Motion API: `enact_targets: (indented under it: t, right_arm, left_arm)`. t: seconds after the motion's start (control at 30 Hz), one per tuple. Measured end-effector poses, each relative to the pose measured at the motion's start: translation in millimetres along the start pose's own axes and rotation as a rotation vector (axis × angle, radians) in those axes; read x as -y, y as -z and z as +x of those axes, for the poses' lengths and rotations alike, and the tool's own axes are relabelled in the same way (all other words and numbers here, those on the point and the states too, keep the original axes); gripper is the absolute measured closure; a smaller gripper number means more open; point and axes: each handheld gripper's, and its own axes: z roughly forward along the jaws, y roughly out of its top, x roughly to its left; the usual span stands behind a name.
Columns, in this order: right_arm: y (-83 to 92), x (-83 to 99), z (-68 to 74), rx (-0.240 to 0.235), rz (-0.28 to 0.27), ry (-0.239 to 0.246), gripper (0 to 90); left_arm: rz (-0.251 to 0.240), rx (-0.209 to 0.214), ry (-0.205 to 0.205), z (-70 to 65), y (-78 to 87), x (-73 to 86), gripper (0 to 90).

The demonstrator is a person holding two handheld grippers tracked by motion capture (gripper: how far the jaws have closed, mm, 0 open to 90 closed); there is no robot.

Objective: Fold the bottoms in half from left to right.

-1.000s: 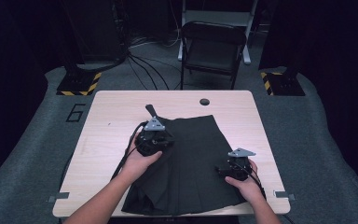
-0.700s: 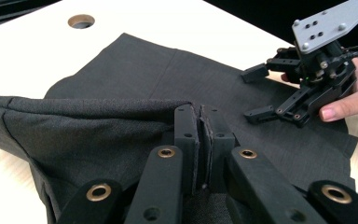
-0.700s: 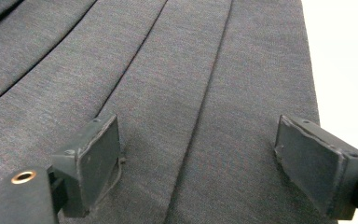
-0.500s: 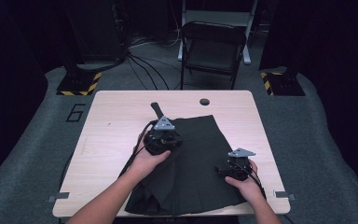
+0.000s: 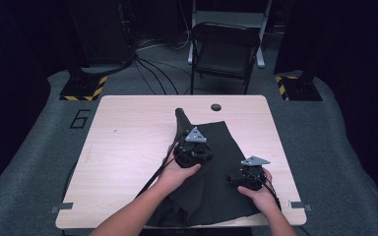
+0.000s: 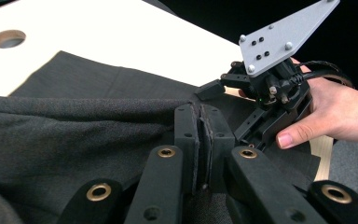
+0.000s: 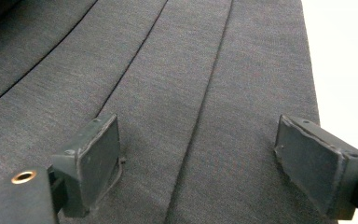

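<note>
The dark grey pleated woven skirt [image 5: 211, 167] is soft and light; left claw [image 6: 199, 140] pinches its folded edge, right claw [image 7: 200, 172] gapes wide, empty, above pleats.

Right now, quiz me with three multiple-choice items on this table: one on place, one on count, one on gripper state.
1. Where does the dark pleated cloth lie?
A on the chair
B on the table's right half
C on the floor

2. How many round holes does the table have?
A one
B three
C none

3. How are the left gripper's fingers?
A wide open
B shut on a fold of cloth
C shut on a cable

Answers: B, cloth spreads right of centre; A, one hole near the far edge; B, fabric is pinched between them.
</note>
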Motion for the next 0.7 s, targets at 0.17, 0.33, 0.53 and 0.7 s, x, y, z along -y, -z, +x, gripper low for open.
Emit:
enact_targets:
  t: [0.17,0.33,0.53,0.7]
  right_arm:
    - [0.4,-0.2,-0.2,-0.007,0.006,-0.002,13.8]
    - [0.3,-0.3,-0.3,-0.008,0.005,-0.003,13.9]
    - [0.3,-0.3,-0.2,-0.007,0.006,-0.002,13.9]
    - [0.6,-0.1,-0.4,-0.009,0.006,0.0,13.9]
  left_arm:
    - [0.007,0.006,-0.004,-2.4,-4.9,2.4,85.9]
    - [0.028,0.024,-0.012,-6.9,-14.7,7.3,85.9]
    - [0.101,0.045,-0.059,-23.2,-43.3,20.3,85.8]
    - [0.107,0.045,-0.032,-20.9,-53.2,30.3,85.3]
